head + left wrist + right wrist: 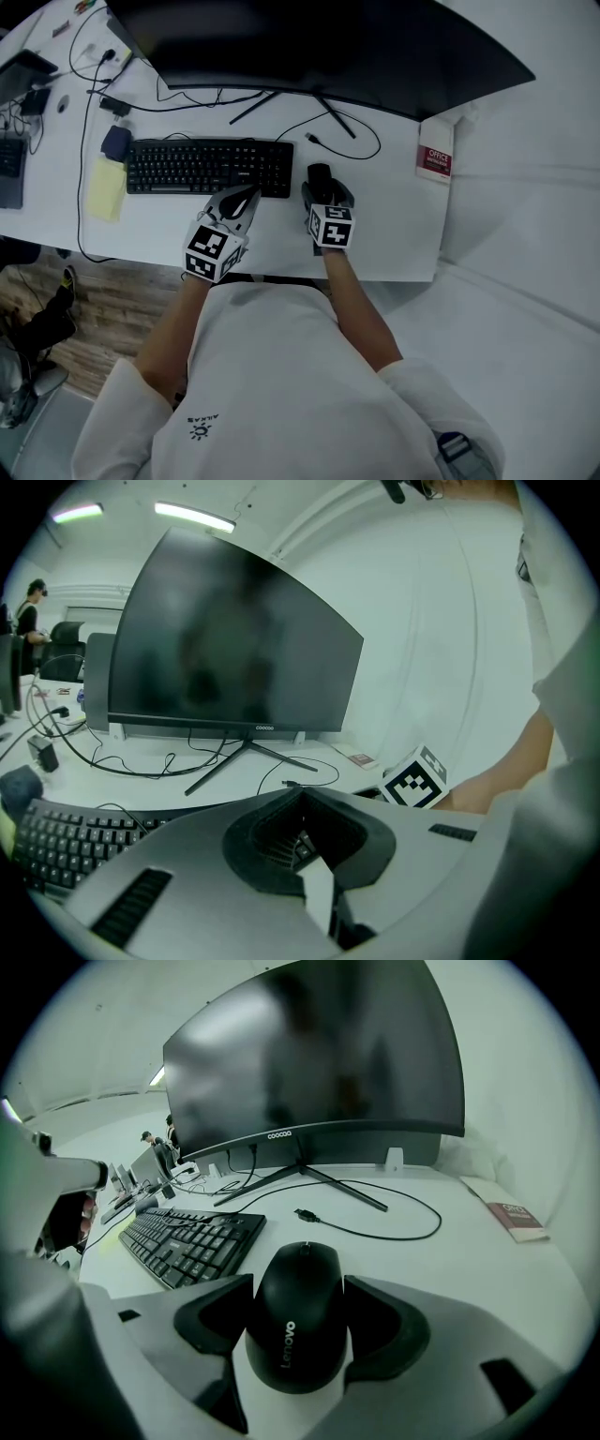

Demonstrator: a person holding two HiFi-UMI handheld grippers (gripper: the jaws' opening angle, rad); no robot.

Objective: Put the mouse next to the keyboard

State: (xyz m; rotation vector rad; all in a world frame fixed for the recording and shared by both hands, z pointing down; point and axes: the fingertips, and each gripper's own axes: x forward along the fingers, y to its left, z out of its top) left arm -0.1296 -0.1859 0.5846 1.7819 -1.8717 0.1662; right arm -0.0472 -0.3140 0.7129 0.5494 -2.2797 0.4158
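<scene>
A black Lenovo mouse (298, 1321) lies on the white desk, just right of the black keyboard (208, 167) and about level with its right end. In the head view the mouse (320, 176) pokes out ahead of my right gripper (325, 190). My right gripper (298, 1283) is shut on the mouse, one pad against each side. My left gripper (242, 200) hovers at the keyboard's front right corner. In its own view the left gripper (300, 799) is shut with nothing held, and the keyboard (66, 832) shows at lower left.
A curved dark monitor (319, 42) on a V-shaped stand spans the back of the desk. A loose cable with a plug (305, 1214) lies beyond the mouse. A red-and-white booklet (435, 161) sits at right, and a yellow pad (106, 187) left of the keyboard. The desk's front edge (281, 274) is close.
</scene>
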